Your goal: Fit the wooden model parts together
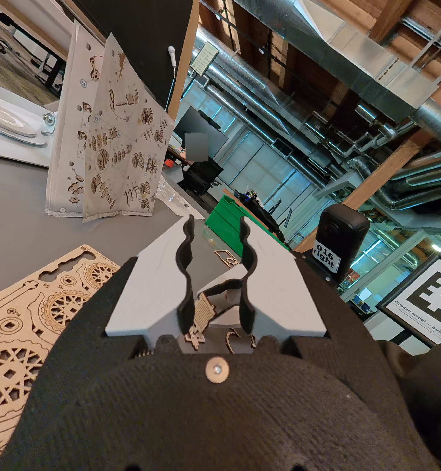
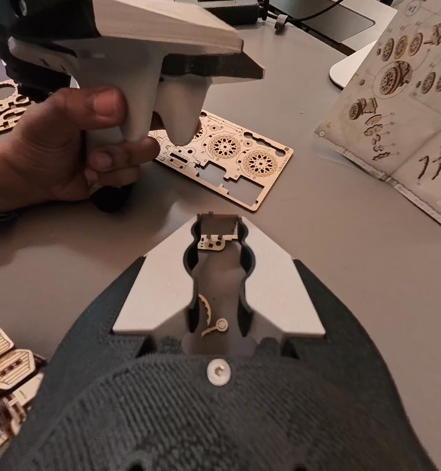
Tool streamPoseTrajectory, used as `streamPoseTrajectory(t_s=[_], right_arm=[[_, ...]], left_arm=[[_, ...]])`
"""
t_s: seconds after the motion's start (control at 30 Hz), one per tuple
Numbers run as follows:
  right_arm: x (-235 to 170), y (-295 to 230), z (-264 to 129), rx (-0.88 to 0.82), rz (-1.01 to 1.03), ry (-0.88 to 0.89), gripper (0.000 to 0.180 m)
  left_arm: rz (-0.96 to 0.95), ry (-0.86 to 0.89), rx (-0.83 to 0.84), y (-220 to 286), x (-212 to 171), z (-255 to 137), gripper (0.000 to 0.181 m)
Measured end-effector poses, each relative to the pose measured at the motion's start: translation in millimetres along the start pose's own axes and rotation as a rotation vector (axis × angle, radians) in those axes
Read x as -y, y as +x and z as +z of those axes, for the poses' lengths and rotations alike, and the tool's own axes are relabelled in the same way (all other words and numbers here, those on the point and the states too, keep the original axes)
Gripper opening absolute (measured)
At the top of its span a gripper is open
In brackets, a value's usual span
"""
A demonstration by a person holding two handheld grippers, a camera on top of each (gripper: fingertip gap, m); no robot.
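Now | R fingers point(image 2: 217, 224) grip wooden part point(image 2: 215, 233) | L fingers point(image 1: 217, 224) apart | parts sheet point(image 2: 229, 163) beyond

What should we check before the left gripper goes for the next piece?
1. Right gripper hold on the wooden sub-assembly: ok, pinched at the fingertips.
2. Left gripper free for a pickup: ok, open and holding nothing.
3. Mating part chosen: cannot tell; a gear arc and a round-headed pin piece lie loose on the table.
4. Part sheet reachable: ok, flat on the table beyond the sub-assembly.
5. Instruction sheets visible: ok, open at the right.
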State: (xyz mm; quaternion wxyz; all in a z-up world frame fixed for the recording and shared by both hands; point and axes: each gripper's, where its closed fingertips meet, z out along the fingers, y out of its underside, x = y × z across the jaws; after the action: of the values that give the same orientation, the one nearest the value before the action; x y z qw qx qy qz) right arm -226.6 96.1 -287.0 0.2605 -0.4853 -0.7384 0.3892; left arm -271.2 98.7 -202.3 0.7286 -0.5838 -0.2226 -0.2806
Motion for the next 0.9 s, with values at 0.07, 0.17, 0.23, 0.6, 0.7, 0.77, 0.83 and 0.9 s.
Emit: streamPoseTrajectory(t_s=[0.07, 0.17, 0.23, 0.6, 0.7, 0.77, 0.83, 0.9], right_arm=[[-0.1, 2.5, 0.0, -0.018, -0.025, 0.001, 0.028], [0.4, 3.5, 0.3, -0.022, -0.047, 0.007, 0.028], [1.8, 4.6, -0.6, -0.03, -0.056, 0.015, 0.028], [-0.6, 4.1, -0.6, -0.04, -0.02, -0.004, 0.028], [0.0, 3.7, 0.2, -0.048, -0.027, -0.005, 0.028], [0.2, 3.7, 0.6, -0.049, -0.027, -0.004, 0.028], [0.1, 3.9, 0.4, -0.048, -0.022, -0.005, 0.028], [-0.3, 4.3, -0.1, -0.046, -0.019, -0.006, 0.028]], left_arm=[[0.0, 0.001, 0.0, 0.0, 0.1, 0.0, 0.033], [-0.001, 0.001, 0.0, -0.1, 0.2, 0.1, 0.033], [0.0, 0.001, 0.001, -0.1, 0.1, 0.1, 0.033], [-0.004, 0.002, 0.002, -0.6, 0.3, 0.3, 0.033], [-0.005, 0.001, 0.003, -0.8, 0.3, 0.4, 0.033], [-0.005, 0.002, 0.003, -1.0, 0.4, 0.3, 0.033], [-0.006, 0.001, 0.003, -1.1, 0.3, 0.4, 0.033], [-0.006, 0.001, 0.004, -1.1, 0.3, 0.3, 0.033]])
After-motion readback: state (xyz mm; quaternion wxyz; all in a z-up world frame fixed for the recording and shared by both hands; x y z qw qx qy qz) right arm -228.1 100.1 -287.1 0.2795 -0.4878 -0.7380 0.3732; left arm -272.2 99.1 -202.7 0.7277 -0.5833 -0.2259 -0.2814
